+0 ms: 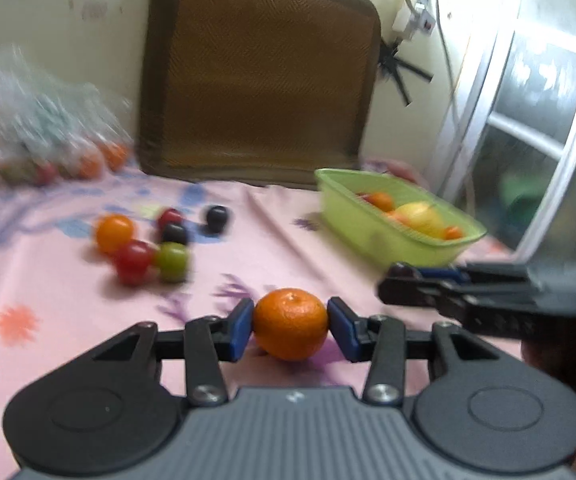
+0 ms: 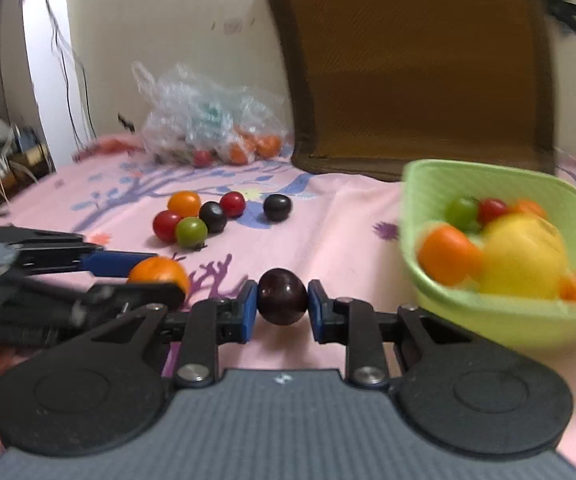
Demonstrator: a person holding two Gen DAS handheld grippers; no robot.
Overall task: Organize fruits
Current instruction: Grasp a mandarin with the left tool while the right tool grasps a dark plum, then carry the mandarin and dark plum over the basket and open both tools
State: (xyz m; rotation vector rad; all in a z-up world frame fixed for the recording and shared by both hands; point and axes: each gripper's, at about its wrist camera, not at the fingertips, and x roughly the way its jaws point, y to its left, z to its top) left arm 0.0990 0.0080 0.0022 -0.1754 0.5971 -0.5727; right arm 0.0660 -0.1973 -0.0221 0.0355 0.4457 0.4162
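My left gripper (image 1: 291,325) is shut on an orange mandarin (image 1: 290,323) just above the pink cloth; it also shows in the right wrist view (image 2: 159,272). My right gripper (image 2: 280,302) is shut on a dark purple plum (image 2: 281,297), left of the green basket (image 2: 428,188). The basket (image 1: 340,196) holds a yellow fruit (image 2: 524,256), orange, red and green ones. Several loose small fruits (image 2: 203,216) lie in a cluster on the cloth beyond both grippers, also in the left wrist view (image 1: 147,240).
A clear plastic bag (image 2: 203,120) with more fruit lies at the back by the wall. A brown cushion (image 2: 408,64) leans on the wall behind the basket. A window frame (image 1: 528,120) stands at the right. The pink cloth (image 2: 348,232) covers the surface.
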